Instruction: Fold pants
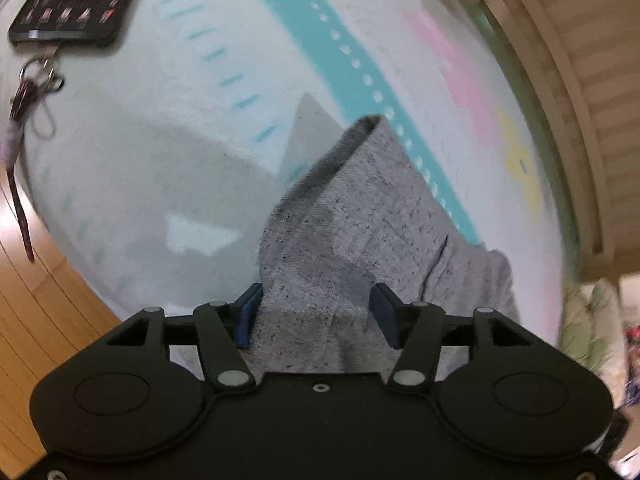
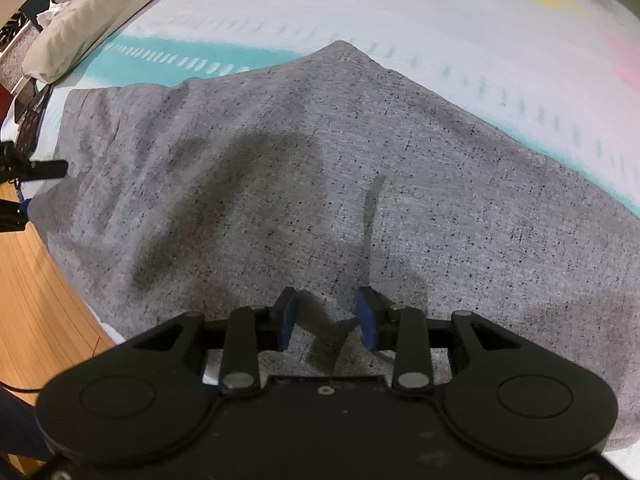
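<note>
Grey speckled pants (image 2: 320, 160) lie spread over a pale patterned bedspread (image 2: 400, 12). In the left wrist view one end of the pants (image 1: 360, 216) rises to a folded point and runs back between the jaws. My left gripper (image 1: 316, 312) stands wide open, with that cloth lying loose between its blue pads (image 1: 248, 316). My right gripper (image 2: 326, 316) points steeply down over the middle of the pants, jaws partly open, and a low wrinkle of cloth sits below the gap without being pinched. The left gripper's tips (image 2: 24, 188) show at the pants' left edge.
A black phone (image 1: 76, 0) with a key ring and strap (image 1: 36, 76) lies at the bedspread's (image 1: 160, 120) far left corner. Wooden floor (image 1: 40, 320) borders the bed on the left. A pillow (image 2: 80, 28) lies at the far end, and a wooden bed frame (image 1: 580, 100) runs along the right.
</note>
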`<state>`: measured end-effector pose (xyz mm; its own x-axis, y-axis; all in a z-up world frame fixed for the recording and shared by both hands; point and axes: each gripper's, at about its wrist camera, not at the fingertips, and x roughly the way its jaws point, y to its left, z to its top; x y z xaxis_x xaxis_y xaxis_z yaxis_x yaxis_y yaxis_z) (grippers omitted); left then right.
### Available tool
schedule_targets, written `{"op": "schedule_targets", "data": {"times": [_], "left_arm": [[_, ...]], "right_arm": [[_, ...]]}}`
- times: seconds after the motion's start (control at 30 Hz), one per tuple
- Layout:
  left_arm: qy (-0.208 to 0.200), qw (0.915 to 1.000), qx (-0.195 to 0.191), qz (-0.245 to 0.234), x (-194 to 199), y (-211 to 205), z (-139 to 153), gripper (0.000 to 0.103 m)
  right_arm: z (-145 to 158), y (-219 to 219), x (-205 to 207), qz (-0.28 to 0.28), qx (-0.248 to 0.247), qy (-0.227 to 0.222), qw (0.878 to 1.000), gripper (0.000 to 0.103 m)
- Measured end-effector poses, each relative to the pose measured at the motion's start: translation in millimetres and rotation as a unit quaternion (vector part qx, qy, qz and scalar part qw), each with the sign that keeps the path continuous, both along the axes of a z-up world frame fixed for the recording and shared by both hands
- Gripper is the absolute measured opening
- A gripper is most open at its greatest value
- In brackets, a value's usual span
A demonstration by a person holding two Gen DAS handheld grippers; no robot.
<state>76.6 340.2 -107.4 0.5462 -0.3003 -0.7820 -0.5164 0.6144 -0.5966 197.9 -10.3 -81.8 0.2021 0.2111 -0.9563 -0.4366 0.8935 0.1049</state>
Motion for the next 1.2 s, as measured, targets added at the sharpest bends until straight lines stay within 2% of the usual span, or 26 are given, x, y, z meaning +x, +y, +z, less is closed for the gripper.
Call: {"op": "schedule_targets", "data": {"times": [0.03,0.07,0.13,0.17,0.3,0.4,0.53,0.6,0.67,0.73,0.83,1.0,1.07,1.13,1.2], "left_arm": [[-0.006,1.0000,0.005,0.003,1,-4,3,0.039],[-0.010,0.9999,0.006,0.009,2,-8,7,0.030],[-0.028,0.9993,0.011,0.020,2,-12,19,0.020],[-0.045,0.9987,0.008,0.022,2,-15,27,0.019],[-0.104,0.9945,0.014,0.004,9,-37,66,0.018],[-0.138,0.9889,0.041,-0.038,16,-66,96,0.018],[-0.170,0.9783,0.062,-0.101,29,-119,121,0.018],[-0.182,0.9724,0.070,-0.129,35,-146,130,0.018],[-0.196,0.9636,0.070,-0.168,45,-180,137,0.018],[-0.204,0.9548,0.070,-0.205,56,-212,139,0.018],[-0.194,0.9487,0.059,-0.242,75,-257,129,0.018],[-0.145,0.9382,0.071,-0.306,98,-326,80,0.016],[-0.132,0.9380,0.075,-0.312,97,-340,73,0.013],[-0.120,0.9393,0.061,-0.316,92,-343,77,0.012],[-0.140,0.9343,0.060,-0.322,84,-342,90,0.015]], "right_arm": [[0,0,0,0.000,0.000,0.000,1.000,0.037],[0,0,0,0.001,-0.001,-0.001,1.000,0.037],[1,0,0,0.005,-0.001,-0.003,1.000,0.037],[1,1,-1,0.006,0.000,-0.004,1.000,0.037],[5,-6,1,0.001,0.014,0.000,1.000,0.034],[13,-17,4,-0.014,0.037,-0.001,0.999,0.034],[23,-37,9,-0.039,0.058,-0.011,0.998,0.031],[29,-50,11,-0.053,0.066,-0.017,0.996,0.033],[33,-63,13,-0.070,0.062,-0.029,0.995,0.034],[36,-78,16,-0.090,0.066,-0.032,0.993,0.034],[35,-104,19,-0.130,0.073,-0.029,0.988,0.034],[26,-142,18,-0.173,0.052,-0.024,0.983,0.034],[22,-150,18,-0.168,0.022,-0.020,0.985,0.034],[22,-157,13,-0.166,0.019,-0.032,0.985,0.034],[25,-166,12,-0.182,0.029,-0.031,0.982,0.034]]}}
